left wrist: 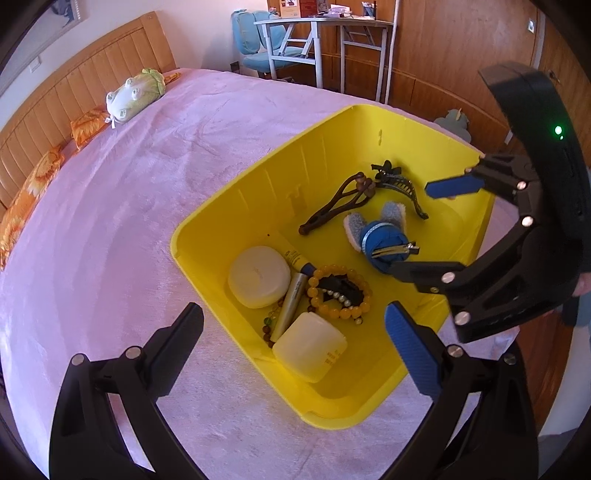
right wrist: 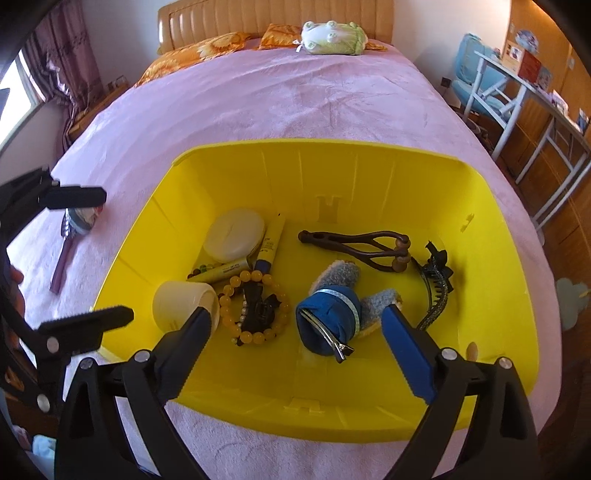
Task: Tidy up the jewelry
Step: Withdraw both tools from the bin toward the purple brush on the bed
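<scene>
A yellow bin (left wrist: 207, 225) (right wrist: 159, 206) sits on the pink bed. In it lie an amber bead bracelet (left wrist: 332, 310) (right wrist: 255, 336) around a black claw clip with pearls, a blue-grey plush hair clip (left wrist: 380, 240) (right wrist: 332, 317), a brown hair clip (left wrist: 332, 206) (right wrist: 354, 243), a black comb clip (left wrist: 402, 184) (right wrist: 437, 291), two cream jars (left wrist: 258, 277) (right wrist: 181, 302) and tubes. My left gripper (left wrist: 295, 328) is open above the bin's near-left corner. My right gripper (right wrist: 295, 332) is open over the bin, above the plush clip; it also shows in the left wrist view (left wrist: 424, 229).
A purple-handled hand mirror (right wrist: 70, 243) lies on the bed left of the bin. A green-white plush toy (left wrist: 133, 96) (right wrist: 332, 37) and orange pillows (right wrist: 199, 48) sit by the headboard. A desk (left wrist: 325, 26) and blue chair (left wrist: 255, 37) stand beyond the bed.
</scene>
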Motion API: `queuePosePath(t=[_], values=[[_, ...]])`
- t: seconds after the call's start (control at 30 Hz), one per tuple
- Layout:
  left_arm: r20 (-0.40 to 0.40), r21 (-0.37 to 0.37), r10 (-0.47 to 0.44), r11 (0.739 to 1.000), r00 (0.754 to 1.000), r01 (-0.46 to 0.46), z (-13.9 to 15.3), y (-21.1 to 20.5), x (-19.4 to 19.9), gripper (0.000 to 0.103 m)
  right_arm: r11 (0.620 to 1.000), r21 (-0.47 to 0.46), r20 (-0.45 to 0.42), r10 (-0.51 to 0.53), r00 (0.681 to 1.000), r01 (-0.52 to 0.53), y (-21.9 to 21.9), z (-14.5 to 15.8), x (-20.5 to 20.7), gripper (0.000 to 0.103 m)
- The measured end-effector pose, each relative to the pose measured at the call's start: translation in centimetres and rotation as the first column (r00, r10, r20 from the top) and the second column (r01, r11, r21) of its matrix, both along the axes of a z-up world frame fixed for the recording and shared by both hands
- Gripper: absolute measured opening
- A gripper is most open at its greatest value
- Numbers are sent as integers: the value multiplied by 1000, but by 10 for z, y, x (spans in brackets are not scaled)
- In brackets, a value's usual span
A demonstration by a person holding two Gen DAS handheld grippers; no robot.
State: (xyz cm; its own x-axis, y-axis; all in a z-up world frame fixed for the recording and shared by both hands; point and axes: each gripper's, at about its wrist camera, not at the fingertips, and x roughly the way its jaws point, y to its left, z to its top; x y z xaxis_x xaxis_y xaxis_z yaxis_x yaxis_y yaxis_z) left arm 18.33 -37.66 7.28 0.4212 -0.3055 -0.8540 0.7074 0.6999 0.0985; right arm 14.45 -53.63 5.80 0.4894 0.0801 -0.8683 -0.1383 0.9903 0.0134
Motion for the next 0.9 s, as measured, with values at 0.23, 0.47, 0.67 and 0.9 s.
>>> queuePosePath(t=[0.23,0.47,0.67,0.9], values=[[2,-5,9,1000,1000,-9,3,26,-4,96,996,-64,3,62,998,-62,18,10,-5,96],[22,42,90,995,996,-90,4,98,-7,96,981,-118,29,162,986,-157,55,28,-12,96],[33,21,197,980,980,-198,7,174,-13,96,960,-114,41,262,964,-256,110,40,-11,97],[66,-10,243,970,968,-243,13,237,-27,96,936,-118,62,340,938,-331,174,46,-7,97]])
